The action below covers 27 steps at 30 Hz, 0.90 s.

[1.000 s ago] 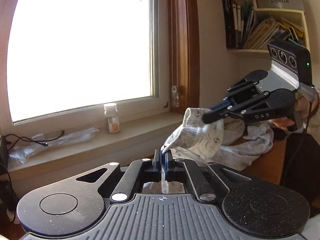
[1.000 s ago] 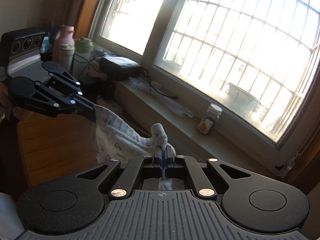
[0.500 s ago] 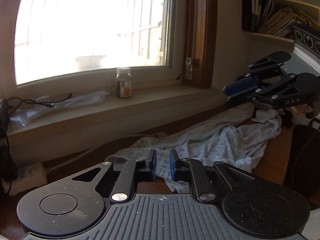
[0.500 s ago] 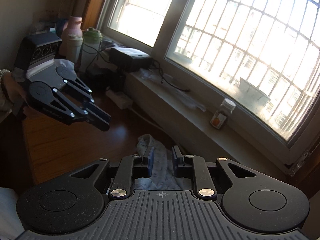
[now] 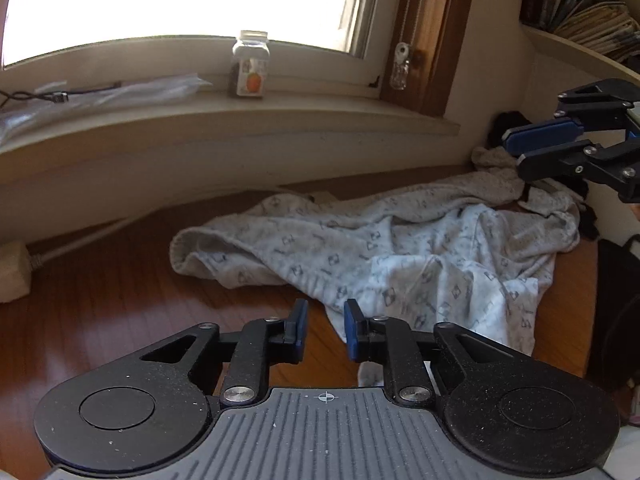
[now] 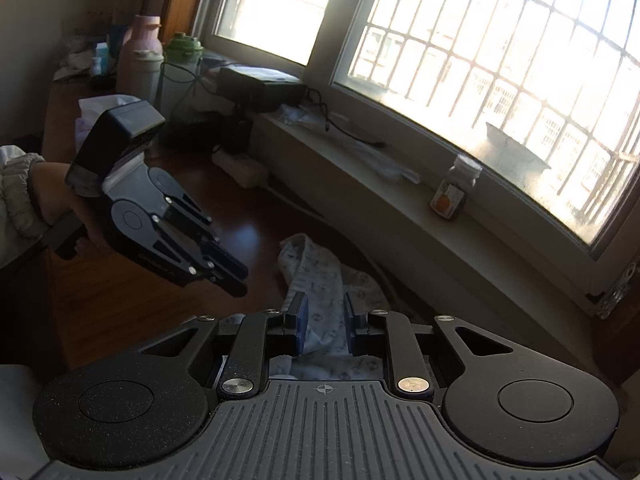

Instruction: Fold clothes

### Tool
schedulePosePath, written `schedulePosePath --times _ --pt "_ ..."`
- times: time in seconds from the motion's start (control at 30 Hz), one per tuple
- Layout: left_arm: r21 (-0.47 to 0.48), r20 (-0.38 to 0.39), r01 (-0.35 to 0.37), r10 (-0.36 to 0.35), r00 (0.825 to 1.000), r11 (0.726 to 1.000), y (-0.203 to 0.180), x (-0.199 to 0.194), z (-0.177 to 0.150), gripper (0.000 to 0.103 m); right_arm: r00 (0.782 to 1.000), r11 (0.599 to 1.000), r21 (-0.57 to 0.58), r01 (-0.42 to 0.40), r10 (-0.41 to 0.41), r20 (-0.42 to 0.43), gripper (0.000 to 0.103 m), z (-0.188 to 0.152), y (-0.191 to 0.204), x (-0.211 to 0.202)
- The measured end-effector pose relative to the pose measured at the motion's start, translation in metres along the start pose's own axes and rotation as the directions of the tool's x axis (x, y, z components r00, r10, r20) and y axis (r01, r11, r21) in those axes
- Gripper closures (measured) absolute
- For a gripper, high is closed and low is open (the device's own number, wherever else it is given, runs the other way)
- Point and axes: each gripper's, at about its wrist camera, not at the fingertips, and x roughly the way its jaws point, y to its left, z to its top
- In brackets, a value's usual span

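A pale patterned garment [image 5: 400, 240] lies crumpled on the wooden desk [image 5: 100, 280] below the window sill. My left gripper [image 5: 326, 334] hovers open over the garment's near edge, nothing between its blue pads. The right gripper [image 5: 516, 152] shows at the far right of the left wrist view, above the cloth's far end, jaws apart. In the right wrist view my right gripper [image 6: 322, 324] stands open above the garment [image 6: 316, 280], and the left gripper [image 6: 230, 276], held by a hand, hangs open to its left.
A small bottle [image 5: 250, 66] and a plastic bag [image 5: 120, 92] with a cable rest on the sill. A power strip [image 5: 12, 276] sits at the desk's left. Flasks [image 6: 140, 68] and a black box [image 6: 260, 88] stand farther along. Bookshelves [image 5: 580, 8] at upper right.
One second ago both grippers were shut on the raised garment. Both have since opened, the cloth has dropped onto the desk, and the grippers now hang lower over it.
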Motion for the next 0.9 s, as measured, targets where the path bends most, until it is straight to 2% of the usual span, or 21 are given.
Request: schedulePosePath --times 0.2,0.37,0.47,0.5,0.63,0.73,0.9 --pt "0.019 -0.036 0.029 -0.028 0.999 0.999 -0.018 0.018 -0.008 0.074 0.998 1.0 0.011 0.005 -0.004 -0.068 0.083 -0.02 -0.004 0.03" --pt "0.027 -0.069 0.011 -0.009 0.998 1.0 -0.019 0.032 -0.011 0.075 0.998 0.999 0.037 0.014 -0.012 -0.067 0.083 -0.024 -0.015 0.025" --pt "0.038 -0.067 0.007 -0.004 0.998 0.999 -0.02 0.032 -0.016 0.09 0.997 0.999 0.042 0.01 -0.008 -0.07 0.082 -0.027 -0.018 0.024" --pt "0.046 -0.063 -0.003 0.005 0.998 0.999 -0.022 0.03 -0.017 0.1 0.997 0.999 0.046 0.01 -0.006 -0.074 0.082 -0.029 -0.019 0.026" --pt "0.069 -0.037 -0.058 0.061 0.997 0.996 -0.024 0.015 -0.021 0.101 0.996 0.998 0.068 0.014 -0.008 -0.084 0.082 -0.037 -0.025 0.035" --pt "0.057 -0.012 -0.061 0.062 0.998 0.996 -0.017 -0.011 -0.029 0.101 0.996 0.995 0.093 0.02 -0.011 -0.09 0.082 -0.045 -0.032 0.04" --pt "0.013 -0.012 -0.058 0.058 0.998 0.998 -0.006 -0.044 -0.04 0.1 0.995 0.991 0.134 0.027 -0.014 -0.102 0.082 -0.064 -0.04 0.046"
